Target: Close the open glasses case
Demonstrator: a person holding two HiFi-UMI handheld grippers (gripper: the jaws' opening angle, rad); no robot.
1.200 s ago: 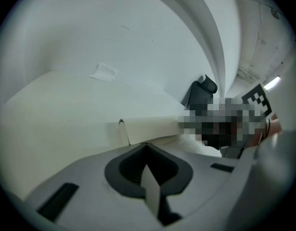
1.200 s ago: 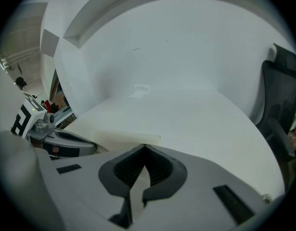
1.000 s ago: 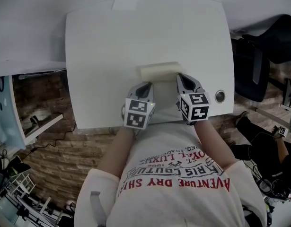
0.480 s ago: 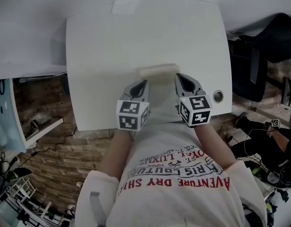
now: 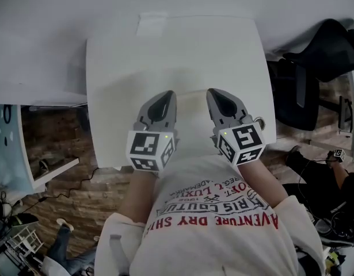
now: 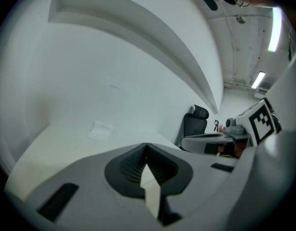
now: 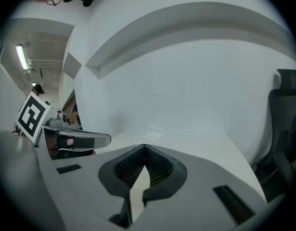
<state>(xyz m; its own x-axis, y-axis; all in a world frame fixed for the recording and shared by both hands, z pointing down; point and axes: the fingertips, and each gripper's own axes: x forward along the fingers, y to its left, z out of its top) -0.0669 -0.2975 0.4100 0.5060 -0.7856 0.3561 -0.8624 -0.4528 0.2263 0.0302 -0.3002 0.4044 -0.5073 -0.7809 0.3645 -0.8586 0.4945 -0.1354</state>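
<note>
Glasses case (image 5: 191, 100) shows only as a faint pale shape on the white table (image 5: 165, 50). My left gripper (image 5: 164, 98) hovers left of it, jaws pressed together, empty. My right gripper (image 5: 216, 95) matches, tips meeting, empty.

Left gripper (image 6: 147, 149) jaws meet at the tips above the white table (image 6: 54, 141).
</note>
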